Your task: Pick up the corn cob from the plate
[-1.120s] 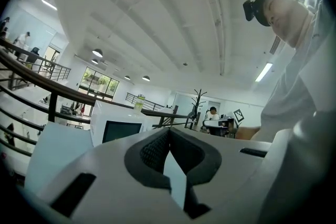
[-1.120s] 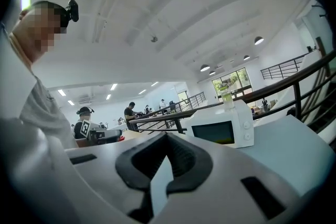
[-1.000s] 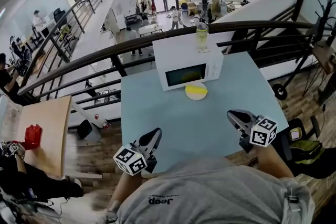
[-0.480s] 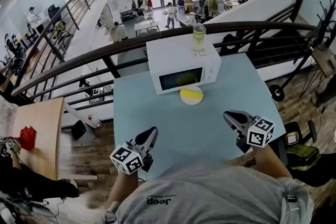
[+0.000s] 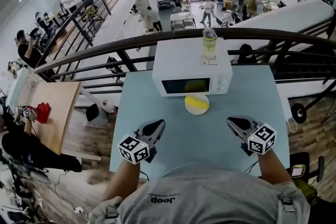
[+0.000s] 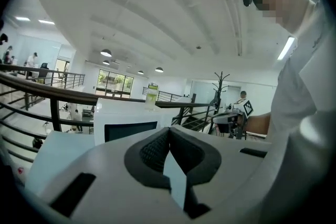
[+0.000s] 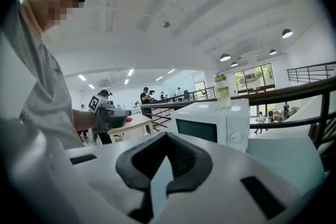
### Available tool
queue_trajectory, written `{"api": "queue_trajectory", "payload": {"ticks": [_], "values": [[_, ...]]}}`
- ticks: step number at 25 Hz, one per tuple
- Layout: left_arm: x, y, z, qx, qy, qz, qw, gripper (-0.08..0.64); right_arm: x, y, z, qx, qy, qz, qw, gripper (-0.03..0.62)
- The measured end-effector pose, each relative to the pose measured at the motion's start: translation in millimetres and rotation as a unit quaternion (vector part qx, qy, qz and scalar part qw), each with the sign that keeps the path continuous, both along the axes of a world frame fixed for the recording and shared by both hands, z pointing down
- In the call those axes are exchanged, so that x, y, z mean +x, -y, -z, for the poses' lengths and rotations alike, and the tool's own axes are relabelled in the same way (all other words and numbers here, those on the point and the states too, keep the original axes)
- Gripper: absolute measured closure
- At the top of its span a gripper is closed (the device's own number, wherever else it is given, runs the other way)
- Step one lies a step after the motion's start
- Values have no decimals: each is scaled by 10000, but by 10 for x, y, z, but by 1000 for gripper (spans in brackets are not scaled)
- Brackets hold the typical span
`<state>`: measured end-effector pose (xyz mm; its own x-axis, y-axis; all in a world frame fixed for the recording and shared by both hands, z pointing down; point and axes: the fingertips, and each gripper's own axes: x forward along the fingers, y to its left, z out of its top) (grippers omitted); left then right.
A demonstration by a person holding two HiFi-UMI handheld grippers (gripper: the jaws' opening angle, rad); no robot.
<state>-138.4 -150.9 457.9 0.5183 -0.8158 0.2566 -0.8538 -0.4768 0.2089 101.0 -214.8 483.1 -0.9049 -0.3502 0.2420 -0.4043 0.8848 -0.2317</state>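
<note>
**Both Grippers Shut and Empty, Well Short of the Corn on Its Plate**

Caught the left gripper (image 5: 156, 126) and the right gripper (image 5: 234, 122) low over the near half of a pale blue square table (image 5: 142, 107). Found each with jaws pressed together on nothing, well apart from each other and from the plate.

Confirmed the same from each gripper's own camera. Showed the dark ribbed pads (image 6: 152, 152) of the left meeting at the tip, and the pads (image 7: 184, 157) of the right likewise, with only bare tabletop seen below them.

Placed the corn cob (image 5: 196, 99) on a small round plate (image 5: 199, 109) at the table's far middle, just in front of the door of a white boxy microwave oven (image 5: 192, 73).

Made out the cob only as a yellow band across the plate's far part, with a cream surface nearer. Could not tell where cob ended and plate began, nor pick out any kernels. Lost plate and cob altogether in both gripper views, behind the grippers' own white bodies.

Picked up a yellow glow in the oven's dark door glass. Noted a clear plastic bottle of yellow-green drink (image 5: 209, 44) upright on the oven's top.
</note>
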Motion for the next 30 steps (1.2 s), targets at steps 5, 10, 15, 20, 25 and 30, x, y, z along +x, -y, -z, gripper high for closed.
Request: {"api": "queue_trajectory", "payload": {"ticks": [5,10,15,20,25,30], "values": [[188,327,-254,-265,883,-411,9949,554,-160,417,-259,-38,63,130,9999,586],[101,729,-550,-278,1270,-1004,9864,554,-439,635,-537,-120,-69,-68,9999,586],[153,1117,-863,-238,1869,-1702,9672,552,-684,682,-740,-396,-205,-105,9990,586],[402,1444,-1314,-321,2508,-2415,9369,476,-727,834,-1000,-543,-442,-26,9975,586],[624,1715,-1894,-366,3471,-3183,8814,371,-745,1036,-1245,-631,-541,46,9965,586],[773,1939,-2468,-341,4539,-3840,8034,298,-724,1164,-1532,-844,-551,21,9949,586]]}}
